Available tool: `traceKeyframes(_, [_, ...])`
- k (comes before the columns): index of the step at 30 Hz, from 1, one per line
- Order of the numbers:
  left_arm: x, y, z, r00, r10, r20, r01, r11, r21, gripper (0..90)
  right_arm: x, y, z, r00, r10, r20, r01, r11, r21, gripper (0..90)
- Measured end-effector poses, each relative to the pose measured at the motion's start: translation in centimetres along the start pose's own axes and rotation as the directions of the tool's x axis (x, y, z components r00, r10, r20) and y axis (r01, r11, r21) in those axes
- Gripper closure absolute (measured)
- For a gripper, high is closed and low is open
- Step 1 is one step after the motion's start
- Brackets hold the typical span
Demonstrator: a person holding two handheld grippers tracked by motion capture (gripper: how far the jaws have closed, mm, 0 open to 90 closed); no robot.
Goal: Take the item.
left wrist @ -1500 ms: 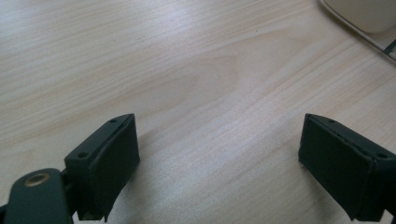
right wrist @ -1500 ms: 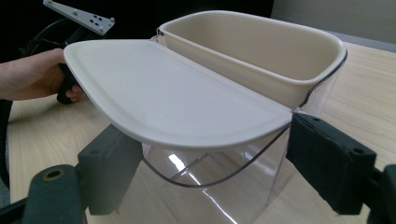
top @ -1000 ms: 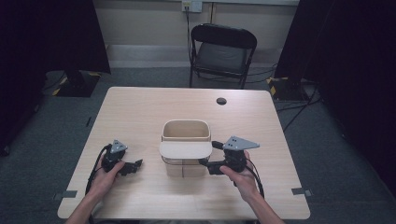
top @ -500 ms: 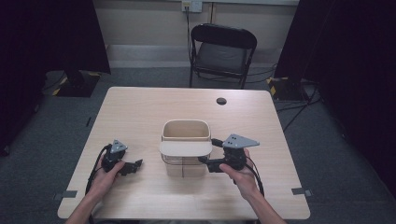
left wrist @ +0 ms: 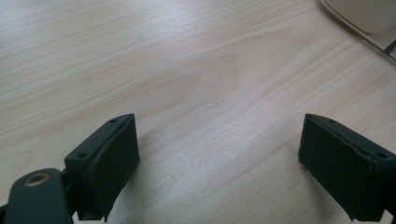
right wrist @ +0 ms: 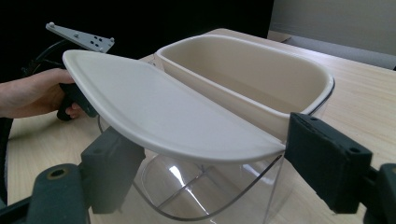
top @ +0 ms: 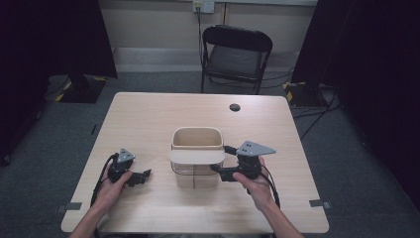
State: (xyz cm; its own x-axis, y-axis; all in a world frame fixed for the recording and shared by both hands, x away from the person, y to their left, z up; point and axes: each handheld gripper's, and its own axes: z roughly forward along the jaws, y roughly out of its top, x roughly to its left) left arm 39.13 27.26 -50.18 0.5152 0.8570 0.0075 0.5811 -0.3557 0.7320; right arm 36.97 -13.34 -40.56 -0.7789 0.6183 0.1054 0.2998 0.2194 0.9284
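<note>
Nothing had shifted since the earlier high view; both hands sat as before. The container (top: pixel 196 163) stood at frame centre on the table (top: pixel 148 119), right gripper (top: pixel 216 159) just beside its right edge, jaws wide, gripping nothing. Right gripper view showed the cream lid (right wrist: pixel 163 116) between those jaws. Left gripper (left wrist: pixel 219 161) gaped wide over bare wood.
</note>
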Motion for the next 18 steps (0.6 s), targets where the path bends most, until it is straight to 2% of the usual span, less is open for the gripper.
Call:
traceKeyframes(8, [0.0,0.0,0.0,1.0,0.0,0.001,0.0,1.0,0.0,11.6,0.0,0.2,-0.1,1.0,0.001,0.0,-0.001,1.0,-0.001,21.0])
traceKeyframes(13, [0.0,0.0,0.0,1.0,0.0,0.0,0.0,1.0,0.001,11.6,-0.1,1.0,-0.4,1.0,-0.004,-0.001,0.004,1.0,-0.025,24.2])
traceKeyframes(18, [0.0,0.0,0.0,1.0,0.0,0.0,0.0,1.0,0.0,11.6,-0.1,1.0,-0.3,1.0,-0.004,-0.008,0.004,1.0,-0.022,27.0])
